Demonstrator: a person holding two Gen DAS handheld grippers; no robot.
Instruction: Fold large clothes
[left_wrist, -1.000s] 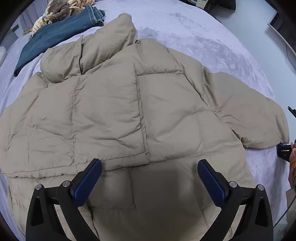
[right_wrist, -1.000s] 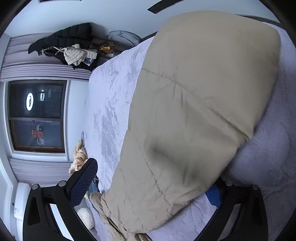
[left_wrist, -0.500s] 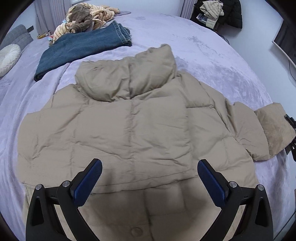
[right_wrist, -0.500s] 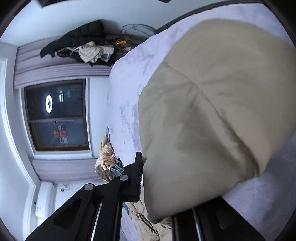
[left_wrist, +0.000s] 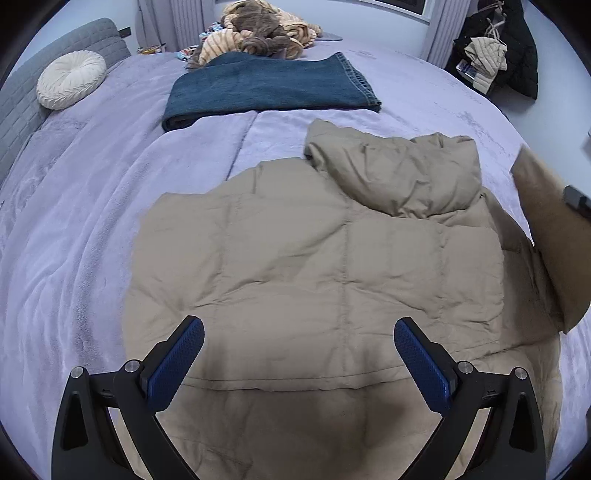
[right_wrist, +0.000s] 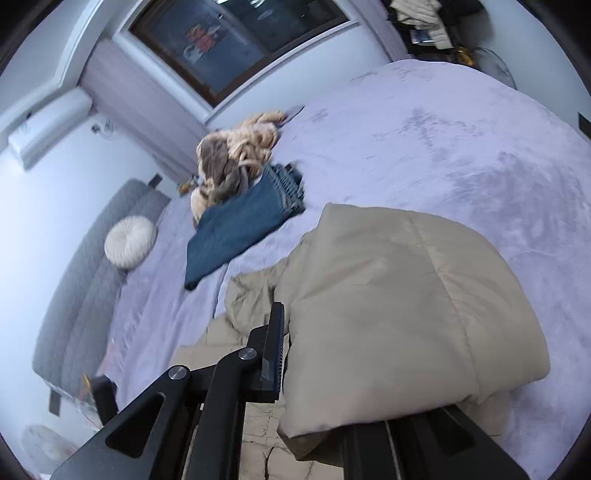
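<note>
Presently the beige quilted puffer jacket (left_wrist: 332, 280) lies spread on the lilac plush bedcover (left_wrist: 92, 221), collar toward the far side, hem nearest the left wrist camera. Its sleeve (right_wrist: 399, 317) on the right side is raised off the bed; the other sleeve appears already laid in under the body, though that cannot be confirmed.

Right gripper (right_wrist: 332, 387): jaws closed down on the padded sleeve near its cuff, fabric bulging out between and above them. Grip looks sound. In the left wrist view the lifted sleeve hangs at the right edge of the jacket.

Left gripper (left_wrist: 299, 365): jaws wide apart, nothing between them, hovering over the lower back panel of the jacket.

Step in hand, as judged: carrying the sleeve across onto the jacket body.

Recommendations for doing it well:
- Carry the cuff high enough that the bulky padding clears the collar and does not drag the body sideways.
- Lay the sleeve flat and square across the back panel, fold line along the side seam.
- Use the left gripper to pin the body or smooth the panel while the sleeve lands.
- Release only once the sleeve rests; puffy fill tends to spring back.

Noted nearby, well apart from the jacket: folded dark blue denim jeans (left_wrist: 269, 88) and a round white pleated cushion (left_wrist: 70, 79).
</note>
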